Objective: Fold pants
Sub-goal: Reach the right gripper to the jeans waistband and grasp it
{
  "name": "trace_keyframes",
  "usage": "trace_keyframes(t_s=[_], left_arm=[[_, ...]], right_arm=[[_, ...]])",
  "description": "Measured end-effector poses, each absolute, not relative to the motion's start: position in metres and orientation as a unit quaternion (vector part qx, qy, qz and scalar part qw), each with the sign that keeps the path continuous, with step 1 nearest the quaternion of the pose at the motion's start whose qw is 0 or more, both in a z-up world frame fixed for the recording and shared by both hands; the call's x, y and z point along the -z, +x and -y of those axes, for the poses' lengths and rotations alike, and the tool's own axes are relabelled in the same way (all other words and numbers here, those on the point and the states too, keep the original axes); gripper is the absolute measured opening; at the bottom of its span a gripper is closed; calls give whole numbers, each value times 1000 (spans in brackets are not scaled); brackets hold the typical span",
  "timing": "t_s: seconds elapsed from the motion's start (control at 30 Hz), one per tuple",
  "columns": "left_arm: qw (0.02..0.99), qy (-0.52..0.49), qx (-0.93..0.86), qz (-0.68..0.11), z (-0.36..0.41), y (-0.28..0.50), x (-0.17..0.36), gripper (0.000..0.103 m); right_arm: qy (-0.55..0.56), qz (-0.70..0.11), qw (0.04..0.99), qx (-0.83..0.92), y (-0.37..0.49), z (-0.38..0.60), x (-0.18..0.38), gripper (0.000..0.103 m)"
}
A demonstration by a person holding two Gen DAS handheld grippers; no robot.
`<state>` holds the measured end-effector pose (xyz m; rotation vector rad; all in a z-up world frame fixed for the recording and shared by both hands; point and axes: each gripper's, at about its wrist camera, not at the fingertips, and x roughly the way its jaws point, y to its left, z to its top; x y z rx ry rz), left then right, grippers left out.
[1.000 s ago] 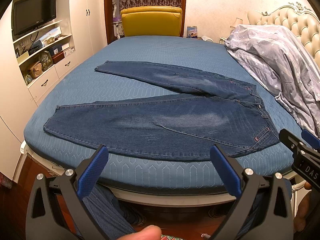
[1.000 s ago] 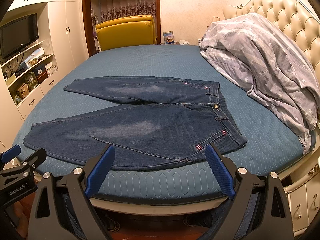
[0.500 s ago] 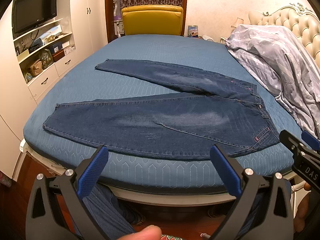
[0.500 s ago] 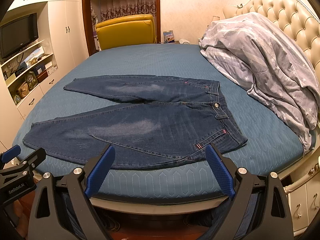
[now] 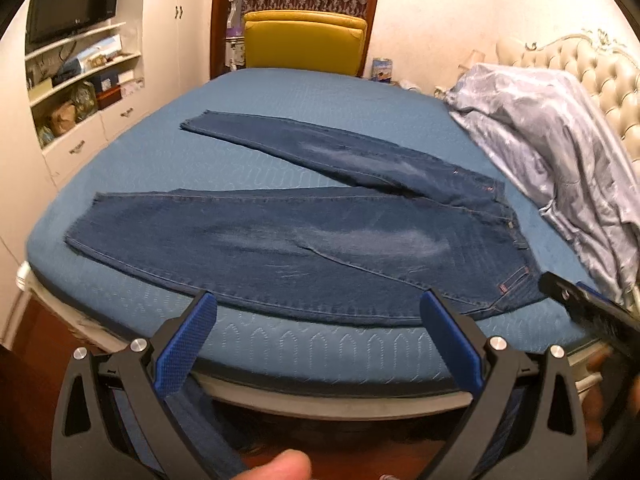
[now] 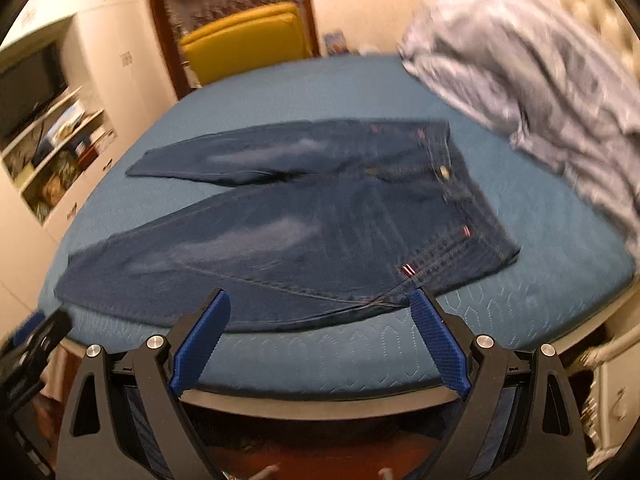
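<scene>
Bottom of frame, both wrist views: left gripper and right gripper, each w/ blue-padded fingers spread wide, holding nothing, just short of the bed edge. Center: dark blue jeans lie flat on teal bed, legs fanned toward frame left, waistband at right. Upper right: rumpled grey duvet. Top center, far: yellow chair.

Right wrist view smeared by motion blur: grey duvet pattern and shelf contents unreadable. Left wrist view: right hand-held gripper blurred, cut off by the edge beside the jeans waistband; a fingertip cropped below.
</scene>
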<state>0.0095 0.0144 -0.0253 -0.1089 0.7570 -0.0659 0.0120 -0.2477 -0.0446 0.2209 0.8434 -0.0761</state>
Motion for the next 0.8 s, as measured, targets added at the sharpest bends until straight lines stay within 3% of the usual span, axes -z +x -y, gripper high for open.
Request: trace_keyframes(t_s=[0.2, 0.47, 0.63, 0.8], left_arm=[[913, -79, 40, -397, -28, 35, 61, 102], [891, -109, 24, -440, -56, 73, 94, 101], [882, -109, -13, -458, -72, 93, 107, 101], [874, -108, -49, -471, -92, 106, 115, 101]], right_arm=[[165, -442, 877, 94, 115, 372, 78, 88], [162, -473, 857, 124, 290, 496, 111, 88], [151, -495, 848, 114, 363, 527, 145, 81], [140, -497, 850, 106, 412, 543, 170, 81]])
